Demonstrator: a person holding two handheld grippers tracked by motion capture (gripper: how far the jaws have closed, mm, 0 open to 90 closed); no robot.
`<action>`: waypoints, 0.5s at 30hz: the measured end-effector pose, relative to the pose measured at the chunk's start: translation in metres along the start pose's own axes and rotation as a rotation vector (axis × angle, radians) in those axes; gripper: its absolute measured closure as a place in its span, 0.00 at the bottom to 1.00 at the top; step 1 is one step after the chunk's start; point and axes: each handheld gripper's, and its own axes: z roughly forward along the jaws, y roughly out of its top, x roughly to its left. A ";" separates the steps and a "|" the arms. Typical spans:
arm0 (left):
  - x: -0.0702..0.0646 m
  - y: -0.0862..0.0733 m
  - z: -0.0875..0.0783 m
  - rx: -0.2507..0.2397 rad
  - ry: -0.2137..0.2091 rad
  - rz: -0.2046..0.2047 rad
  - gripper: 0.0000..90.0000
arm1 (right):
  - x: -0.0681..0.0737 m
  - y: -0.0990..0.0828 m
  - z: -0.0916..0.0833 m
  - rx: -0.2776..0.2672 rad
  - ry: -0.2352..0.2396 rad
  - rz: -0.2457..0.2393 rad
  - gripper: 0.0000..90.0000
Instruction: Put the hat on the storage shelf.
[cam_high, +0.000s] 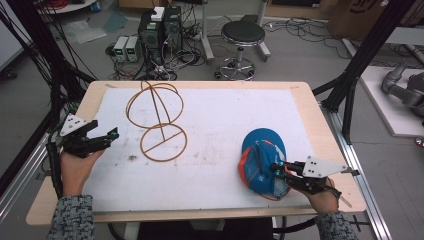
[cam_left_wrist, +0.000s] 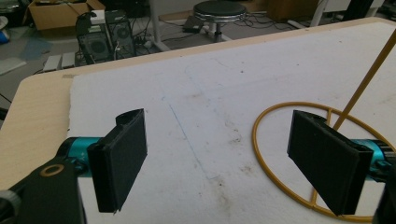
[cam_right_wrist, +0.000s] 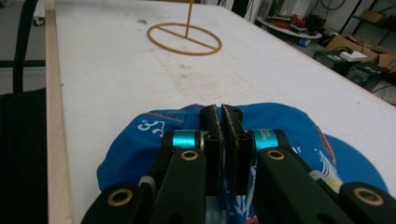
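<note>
Right gripper (cam_right_wrist: 219, 140) fingers pinched tight on the blue cap (cam_high: 262, 162) at the counter's (cam_high: 225, 125) near right, likely for lifting onto the wire hat stand (cam_high: 159, 120); left gripper (cam_left_wrist: 224, 158) fingers wide, idle beside the stand base.

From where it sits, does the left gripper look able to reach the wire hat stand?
Probably yes. The left gripper is open, and bare white table mat lies between it and the wire hat stand; its base ring already sits just past the jaws in the left gripper view.
</note>
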 end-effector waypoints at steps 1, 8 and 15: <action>0.000 0.000 0.000 -0.001 0.001 -0.002 0.22 | -0.001 0.002 0.000 -0.007 -0.002 0.001 0.98; 0.002 -0.001 -0.001 -0.003 0.007 -0.010 0.22 | -0.007 0.012 0.000 -0.060 -0.017 0.007 0.98; 0.004 -0.002 -0.002 -0.004 0.008 -0.015 0.22 | -0.013 0.022 0.001 -0.088 -0.034 0.005 0.98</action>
